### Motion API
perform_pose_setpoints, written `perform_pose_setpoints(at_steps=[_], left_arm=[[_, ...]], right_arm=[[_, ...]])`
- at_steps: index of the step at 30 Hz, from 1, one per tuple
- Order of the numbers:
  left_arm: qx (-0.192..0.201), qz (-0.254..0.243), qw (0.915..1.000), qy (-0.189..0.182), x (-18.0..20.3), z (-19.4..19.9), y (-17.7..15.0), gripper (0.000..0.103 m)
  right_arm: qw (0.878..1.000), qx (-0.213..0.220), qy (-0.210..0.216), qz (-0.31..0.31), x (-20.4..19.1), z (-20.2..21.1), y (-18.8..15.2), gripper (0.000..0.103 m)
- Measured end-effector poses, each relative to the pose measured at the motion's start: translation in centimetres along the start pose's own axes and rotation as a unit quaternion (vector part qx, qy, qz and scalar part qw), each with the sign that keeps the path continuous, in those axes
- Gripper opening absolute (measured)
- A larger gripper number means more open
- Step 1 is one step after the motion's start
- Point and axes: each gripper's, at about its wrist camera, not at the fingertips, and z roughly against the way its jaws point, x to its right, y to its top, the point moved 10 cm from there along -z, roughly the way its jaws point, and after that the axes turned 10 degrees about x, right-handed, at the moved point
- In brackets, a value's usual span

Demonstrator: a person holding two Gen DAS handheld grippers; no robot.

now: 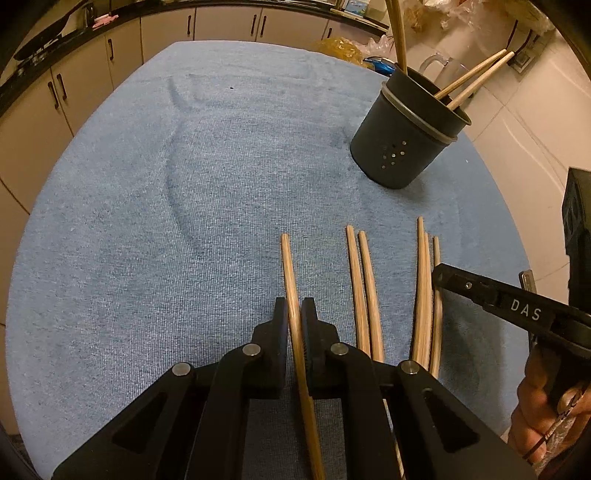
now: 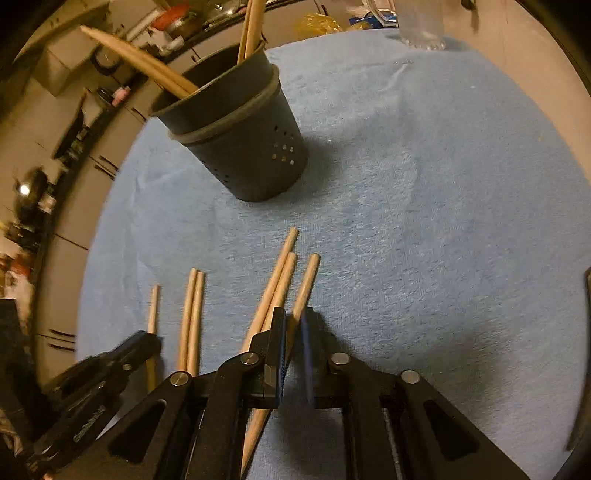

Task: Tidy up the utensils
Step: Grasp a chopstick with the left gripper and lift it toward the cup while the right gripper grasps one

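only the left view shows a hand (image 1: 546,417). left gripper (image 1: 294,314) jaws pinch one chopstick (image 1: 290,273); right gripper (image 2: 293,321) jaws pinch another chopstick (image 2: 308,280), both near the holder (image 2: 240,147).

Bare blue cloth (image 1: 147,229) stretches wide left of the loose chopsticks (image 1: 364,291), an open approach. The dark utensil holder (image 1: 402,144), chopsticks jutting out, blocks the far right corner; the clear jug (image 2: 421,22) apparently sits beyond.
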Motion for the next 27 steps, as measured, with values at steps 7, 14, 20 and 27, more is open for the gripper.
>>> perform_pose_setpoints(at_steps=[7,14,20,27], left_arm=[[0.001,-0.011,0.9999,0.011,0.5,-0.5,0.5,0.008],[0.017,-0.008,0.9998,0.004,0.6,0.3,0.8,0.006],[0.079,0.015,0.9967,-0.011,0.2,4.3,3.3,0.006],[0.14,0.017,0.99,-0.008,0.5,8.2,5.7,0.006]], right_arm=[[0.999,-0.008,-0.029,0.026,-0.2,-0.2,0.5,0.008],[1.0,0.01,0.012,0.004,0.2,0.3,1.3,0.007],[0.993,0.091,0.07,-0.008,-0.3,4.5,2.8,0.006],[0.973,0.202,0.11,0.015,-1.7,10.4,4.7,0.006]])
